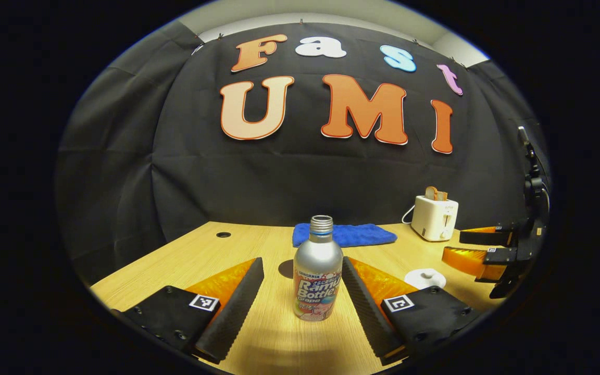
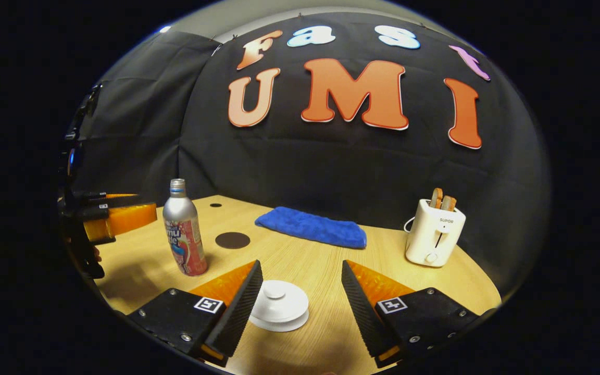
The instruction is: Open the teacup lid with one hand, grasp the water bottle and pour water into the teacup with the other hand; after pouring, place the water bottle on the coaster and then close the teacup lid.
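Note:
A silver water bottle (image 1: 317, 276) with an uncapped neck stands upright on the wooden table, centred between the open fingers of my left gripper (image 1: 302, 297), which touch nothing. The white lidded teacup (image 2: 279, 306) sits low between the fingers of my right gripper (image 2: 300, 299), nearer the left one; that gripper is open too. The same teacup (image 1: 425, 278) lies right of the bottle in the left gripper view, with the right gripper (image 1: 474, 249) beyond it. A dark round coaster (image 2: 233, 240) lies behind the bottle (image 2: 183, 232). The left gripper (image 2: 117, 214) is at the bottle's left.
A folded blue towel (image 2: 311, 227) lies at the back of the table (image 2: 300, 260). A white toaster (image 2: 434, 233) with toast in it stands at the back right. A small cable hole (image 1: 223, 234) is in the tabletop's far left part.

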`<state>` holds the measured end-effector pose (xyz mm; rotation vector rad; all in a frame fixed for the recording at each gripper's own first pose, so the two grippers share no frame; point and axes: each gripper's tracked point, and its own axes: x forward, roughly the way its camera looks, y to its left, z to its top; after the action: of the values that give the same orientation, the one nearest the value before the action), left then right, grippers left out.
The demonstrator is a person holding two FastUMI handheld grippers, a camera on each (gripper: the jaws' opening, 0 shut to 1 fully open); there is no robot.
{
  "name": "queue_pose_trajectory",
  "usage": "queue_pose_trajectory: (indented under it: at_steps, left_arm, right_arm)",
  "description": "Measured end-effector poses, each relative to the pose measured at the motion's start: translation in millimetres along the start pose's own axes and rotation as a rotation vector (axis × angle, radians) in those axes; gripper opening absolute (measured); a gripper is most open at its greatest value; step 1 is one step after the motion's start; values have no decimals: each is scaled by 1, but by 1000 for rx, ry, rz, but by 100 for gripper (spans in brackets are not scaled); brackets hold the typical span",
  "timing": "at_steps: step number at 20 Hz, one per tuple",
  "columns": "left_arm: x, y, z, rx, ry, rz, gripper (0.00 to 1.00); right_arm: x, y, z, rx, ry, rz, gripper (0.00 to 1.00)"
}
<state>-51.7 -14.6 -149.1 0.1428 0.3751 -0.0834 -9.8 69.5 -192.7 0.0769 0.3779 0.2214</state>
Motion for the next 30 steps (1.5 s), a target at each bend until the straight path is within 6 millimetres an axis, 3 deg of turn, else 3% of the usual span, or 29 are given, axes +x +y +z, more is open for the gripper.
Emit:
queue_pose_trajectory:
  at_steps: [3,7,10,13,15,19,20,21,22,24,30]
  left_arm:
    - [-2,-1,-6,-4,19,-7,99]
    - [-2,2,-14,-7,38,3,99]
    - [-3,3,-18,-16,53,6,99]
    - [-4,2,-22,-22,65,3,99]
    - [-4,2,-23,-25,66,2,99]
    - [-4,4,-25,-26,71,7,99]
    - [-4,5,-26,-28,73,9,99]
    - [-5,5,-27,-30,75,11,99]
    - [-4,5,-27,-32,77,12,99]
    - [-4,4,-28,-35,78,11,99]
    - [0,-2,-32,-35,79,-5,98]
  right_arm:
    - [9,7,-16,6,53,32,89]
    - [17,20,-24,30,81,80,70]
    - [22,27,-30,17,104,104,63]
    - [26,35,-32,18,119,126,62]
    - [30,35,-32,19,123,128,48]
    - [31,38,-31,-3,128,140,44]
    - [30,35,-31,-9,126,129,40]
    - [31,34,-31,-22,130,121,30]
    - [31,34,-32,-29,127,120,34]
    - [32,33,-32,-31,128,116,27]
    - [27,26,-25,-20,109,100,23]
